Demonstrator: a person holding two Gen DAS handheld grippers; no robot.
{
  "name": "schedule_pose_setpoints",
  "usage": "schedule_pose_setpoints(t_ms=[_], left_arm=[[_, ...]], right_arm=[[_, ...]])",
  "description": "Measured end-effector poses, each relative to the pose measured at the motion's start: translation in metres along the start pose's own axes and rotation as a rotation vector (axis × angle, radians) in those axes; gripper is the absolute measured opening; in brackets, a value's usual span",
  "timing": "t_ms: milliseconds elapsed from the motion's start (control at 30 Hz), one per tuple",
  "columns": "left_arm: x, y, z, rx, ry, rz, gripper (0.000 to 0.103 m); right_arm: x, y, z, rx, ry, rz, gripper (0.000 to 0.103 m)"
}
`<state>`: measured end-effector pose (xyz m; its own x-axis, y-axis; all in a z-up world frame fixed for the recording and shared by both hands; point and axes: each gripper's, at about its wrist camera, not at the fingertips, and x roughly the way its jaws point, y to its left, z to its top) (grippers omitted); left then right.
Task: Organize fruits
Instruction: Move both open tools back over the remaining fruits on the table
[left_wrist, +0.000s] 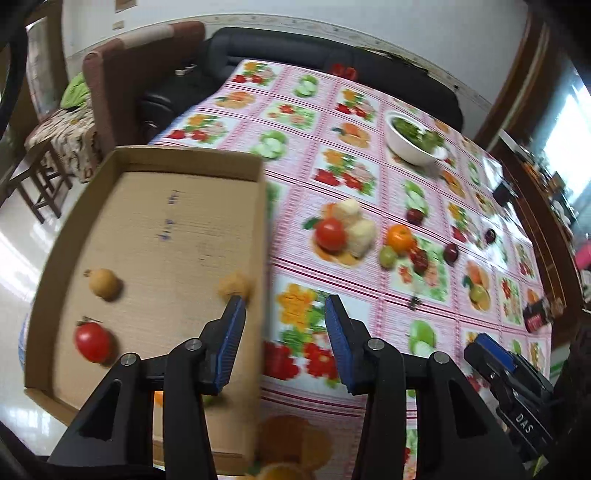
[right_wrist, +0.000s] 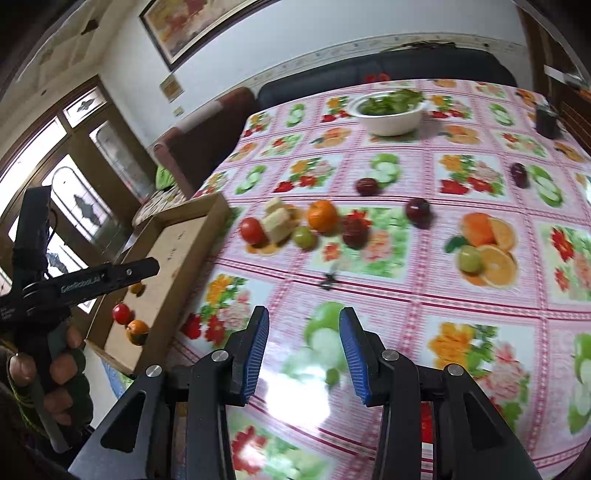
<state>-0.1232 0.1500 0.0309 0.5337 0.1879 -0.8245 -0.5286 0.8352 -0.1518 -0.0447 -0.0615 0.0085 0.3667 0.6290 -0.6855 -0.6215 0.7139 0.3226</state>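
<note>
A cardboard tray (left_wrist: 147, 229) lies at the table's left edge; it also shows in the right wrist view (right_wrist: 177, 258). In it are a red tomato (left_wrist: 92, 341), a tan round fruit (left_wrist: 104, 283) and a blurred tan fruit (left_wrist: 234, 284). On the tablecloth lie a red tomato (left_wrist: 330, 233), pale chunks (left_wrist: 356, 221), an orange (left_wrist: 399, 238), a green fruit (left_wrist: 388, 256) and several dark red fruits (left_wrist: 450, 253). My left gripper (left_wrist: 284, 321) is open and empty over the tray's right wall. My right gripper (right_wrist: 303, 328) is open and empty above the tablecloth.
A white bowl of greens (left_wrist: 415, 138) stands at the far side of the table. A dark sofa (left_wrist: 258, 48) and a brown chair (left_wrist: 122, 74) stand behind the table. A small dark object (right_wrist: 546, 118) sits at the far right.
</note>
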Motion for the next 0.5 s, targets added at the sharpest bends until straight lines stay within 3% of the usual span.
schedule_pose_setpoints(t_ms=[200, 500], left_arm=[[0.007, -0.025, -0.006, 0.037, 0.029, -0.060, 0.043], [0.019, -0.040, -0.007, 0.042, 0.060, -0.080, 0.043]], right_arm=[[-0.014, -0.025, -0.004, 0.042, -0.023, -0.041, 0.042], [-0.027, -0.056, -0.010, 0.102, -0.045, -0.081, 0.042]])
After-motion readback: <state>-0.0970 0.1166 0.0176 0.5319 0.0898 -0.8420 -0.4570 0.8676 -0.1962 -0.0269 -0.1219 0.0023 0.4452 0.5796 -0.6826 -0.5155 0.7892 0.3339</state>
